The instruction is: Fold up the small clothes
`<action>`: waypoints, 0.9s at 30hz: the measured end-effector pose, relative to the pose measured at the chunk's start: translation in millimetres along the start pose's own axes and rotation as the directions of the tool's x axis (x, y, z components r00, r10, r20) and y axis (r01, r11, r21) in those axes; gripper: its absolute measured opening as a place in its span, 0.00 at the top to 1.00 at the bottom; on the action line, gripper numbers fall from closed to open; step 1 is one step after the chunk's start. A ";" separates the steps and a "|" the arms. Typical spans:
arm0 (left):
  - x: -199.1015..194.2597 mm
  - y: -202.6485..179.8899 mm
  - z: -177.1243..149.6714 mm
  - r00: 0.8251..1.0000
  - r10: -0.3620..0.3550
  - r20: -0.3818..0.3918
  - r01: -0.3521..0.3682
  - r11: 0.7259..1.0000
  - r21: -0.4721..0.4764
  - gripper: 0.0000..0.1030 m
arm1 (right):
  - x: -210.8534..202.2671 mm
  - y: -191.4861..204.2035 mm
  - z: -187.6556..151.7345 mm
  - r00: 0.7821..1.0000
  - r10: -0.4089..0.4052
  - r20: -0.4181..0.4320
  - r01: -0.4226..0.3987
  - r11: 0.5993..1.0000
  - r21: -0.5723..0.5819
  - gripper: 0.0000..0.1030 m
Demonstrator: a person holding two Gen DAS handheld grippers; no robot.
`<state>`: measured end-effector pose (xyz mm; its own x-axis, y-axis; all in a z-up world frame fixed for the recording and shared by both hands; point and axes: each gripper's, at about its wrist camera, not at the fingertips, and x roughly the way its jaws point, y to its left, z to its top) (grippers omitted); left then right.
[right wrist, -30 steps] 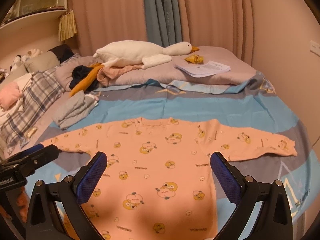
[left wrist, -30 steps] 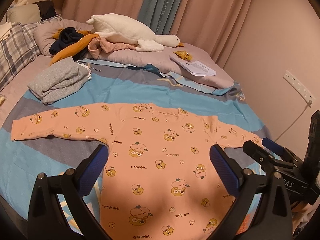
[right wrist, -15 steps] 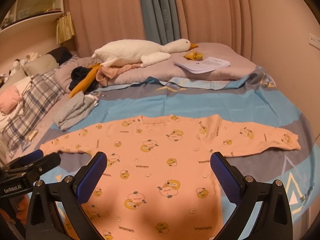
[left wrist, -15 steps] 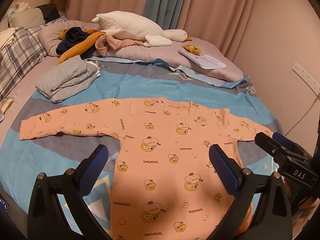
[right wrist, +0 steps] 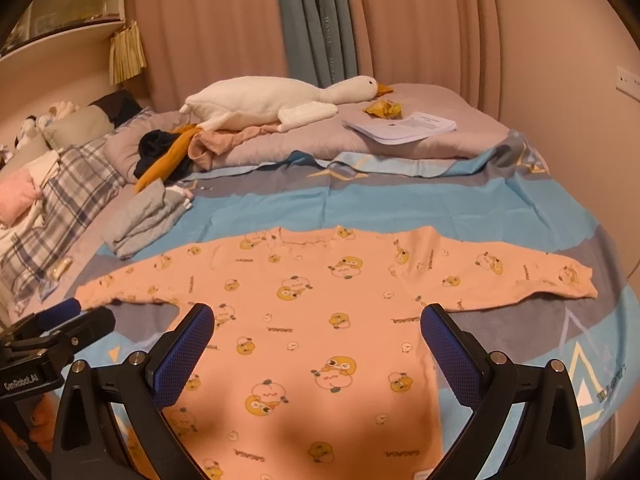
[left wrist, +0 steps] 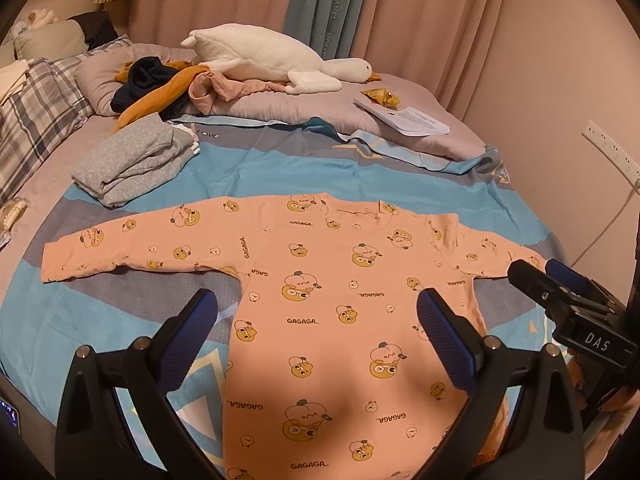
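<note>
Bedsheet (left wrist: 280,176) smooth — soft peach top (left wrist: 340,320) flat; both grippers' fingers wide, empty.

Both wrist cameras look forward and slightly down over the foot of the bed (left wrist: 280,168), close above the peach top (left wrist: 340,300) spread across mid-frame. They share the top, the plush goose (right wrist: 280,100) and the curtains; each catches the other gripper at a lower frame edge.

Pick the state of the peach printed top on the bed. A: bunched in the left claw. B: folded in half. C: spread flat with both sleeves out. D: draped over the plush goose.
C: the peach printed top lies flat on the blue bedspread with both sleeves stretched sideways, and both claws are open and empty.
</note>
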<state>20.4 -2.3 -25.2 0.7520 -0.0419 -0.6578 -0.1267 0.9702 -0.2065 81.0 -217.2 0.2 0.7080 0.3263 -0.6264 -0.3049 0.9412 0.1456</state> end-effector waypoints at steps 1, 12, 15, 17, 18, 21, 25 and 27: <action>-0.5 -0.4 -0.5 1.000 0.002 0.000 -0.002 1.000 0.002 0.03 | -0.3 -0.2 -0.1 1.000 0.000 0.001 0.000 1.000 0.000 0.01; 2.2 -6.8 -0.3 1.000 -0.010 -0.018 0.011 1.000 0.010 0.03 | 0.5 -4.0 1.1 1.000 0.006 -0.008 -0.006 1.000 0.006 0.01; 4.5 -6.6 -0.3 0.999 -0.019 -0.032 0.019 1.000 -0.001 0.04 | 0.0 -5.6 0.0 1.000 0.000 -0.004 0.000 1.000 0.010 0.01; 5.8 -6.9 -0.2 0.999 -0.026 -0.041 0.025 1.000 -0.006 0.04 | -0.2 -7.0 -0.5 1.000 0.000 -0.004 0.000 1.000 0.015 0.01; 6.2 -6.8 -0.4 0.999 -0.025 -0.044 0.025 1.000 -0.008 0.04 | 0.0 -7.6 -1.0 1.000 0.000 -0.005 0.000 1.000 0.019 0.01; 7.4 -6.3 -0.7 0.998 -0.024 -0.049 0.024 1.000 -0.011 0.05 | 1.4 -9.0 -2.1 1.000 0.000 -0.014 0.001 1.000 0.028 0.01; 9.0 -5.8 -1.1 0.998 -0.024 -0.060 0.023 1.000 -0.015 0.05 | 1.9 -9.5 -3.1 1.000 0.000 -0.019 0.001 1.000 0.030 0.01; 9.5 -6.1 -1.0 0.998 -0.026 -0.061 0.025 1.000 -0.016 0.05 | 2.2 -9.7 -3.1 1.000 0.002 -0.018 -0.001 1.000 0.031 0.01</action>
<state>27.6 -8.9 -30.9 0.7145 -0.0812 -0.6949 -0.1183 0.9649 -0.2344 83.6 -225.9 -5.0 0.6957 0.3260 -0.6401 -0.2858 0.9431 0.1698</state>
